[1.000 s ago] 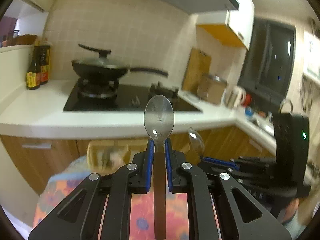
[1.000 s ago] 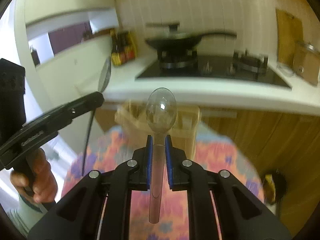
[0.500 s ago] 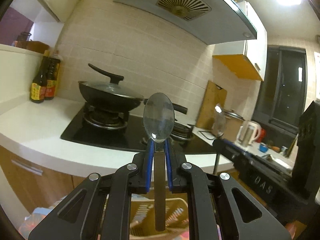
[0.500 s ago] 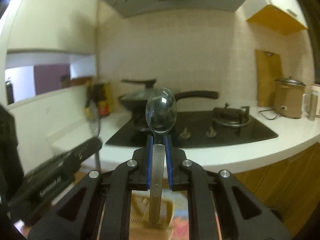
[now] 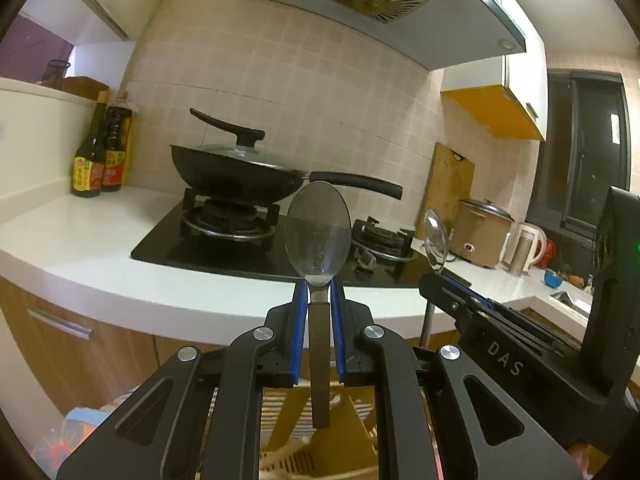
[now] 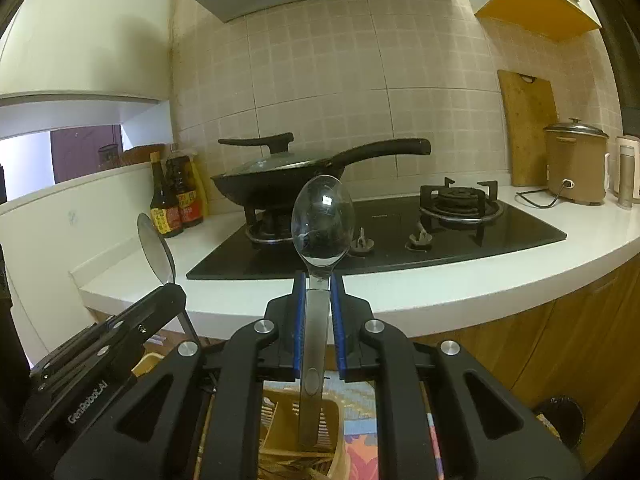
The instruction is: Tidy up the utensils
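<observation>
Left tool (image 5: 319, 312) is clamped on a spoon (image 5: 319, 232), pads pinching the neck just under the bowl, bowl up, handle hanging down behind the jaws. Right tool (image 6: 319, 312) is the same: closed on a second spoon (image 6: 322, 220), gripped at the neck, handle tip dangling over the slatted utensil holder (image 6: 276, 428) below it. In the left view the same holder (image 5: 340, 436) sits directly under the handle end too, so both spoons look staged for a handle-first drop into it; which compartment each is over, can't tell. Both tools sit side by side, near each other, each visible at the edge of the other's view. Risks from here, as I read it: grips are on the narrow neck, so each spoon can pivot between the pads if the handle tip catches the holder rim or a divider on the way down. Two tools going into one small holder could also clash, or one handle could knock the other spoon. The holder seems light and sits on a patterned cloth (image 6: 360, 440), so a side push may tip or slide it. Releasing while the handle is still above the rim means a bounce-out. The table (image 6: 440, 292) with the wok (image 6: 280, 188) and hob is beyond and not in play.
</observation>
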`<state>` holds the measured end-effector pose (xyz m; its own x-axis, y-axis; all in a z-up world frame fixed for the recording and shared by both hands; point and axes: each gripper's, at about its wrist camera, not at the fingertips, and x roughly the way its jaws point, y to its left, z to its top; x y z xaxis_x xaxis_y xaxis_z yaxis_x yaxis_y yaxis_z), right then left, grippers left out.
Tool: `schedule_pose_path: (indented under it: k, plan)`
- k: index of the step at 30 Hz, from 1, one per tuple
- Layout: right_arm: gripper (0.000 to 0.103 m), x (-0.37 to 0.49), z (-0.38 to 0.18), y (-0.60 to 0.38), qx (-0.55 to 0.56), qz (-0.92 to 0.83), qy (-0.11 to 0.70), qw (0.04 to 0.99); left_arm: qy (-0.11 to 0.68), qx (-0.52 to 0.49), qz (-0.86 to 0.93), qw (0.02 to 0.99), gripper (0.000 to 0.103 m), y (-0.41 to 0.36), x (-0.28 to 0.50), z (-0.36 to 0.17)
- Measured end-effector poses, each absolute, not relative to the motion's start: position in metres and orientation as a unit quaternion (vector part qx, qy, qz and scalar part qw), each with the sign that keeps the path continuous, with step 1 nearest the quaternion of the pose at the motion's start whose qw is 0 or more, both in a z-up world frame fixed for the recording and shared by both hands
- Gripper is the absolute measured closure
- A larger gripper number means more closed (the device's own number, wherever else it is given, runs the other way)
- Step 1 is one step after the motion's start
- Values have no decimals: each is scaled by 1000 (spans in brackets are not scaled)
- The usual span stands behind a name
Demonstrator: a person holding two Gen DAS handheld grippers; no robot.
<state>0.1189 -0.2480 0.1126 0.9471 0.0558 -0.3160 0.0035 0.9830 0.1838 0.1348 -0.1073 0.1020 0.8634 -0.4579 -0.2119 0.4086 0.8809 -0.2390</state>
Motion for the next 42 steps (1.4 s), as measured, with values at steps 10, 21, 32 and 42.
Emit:
schedule_pose_path:
  k: [10,21,32,42]
  plan:
    - [65,93,114,-254,101,39,193,975,154,-96,-244,953,61,-84,107,102]
    - [46,-2,127,-244,72,46,180,980,138,-108,-240,955,25,-39,27,109]
    - [31,-76,59,-194,23,-15,181,983,141,-71,-160,974,16,-17,-43,66]
    - [27,-90,8,-188,37,0,222,974,131,-16,-73,989,16,-19,-67,18]
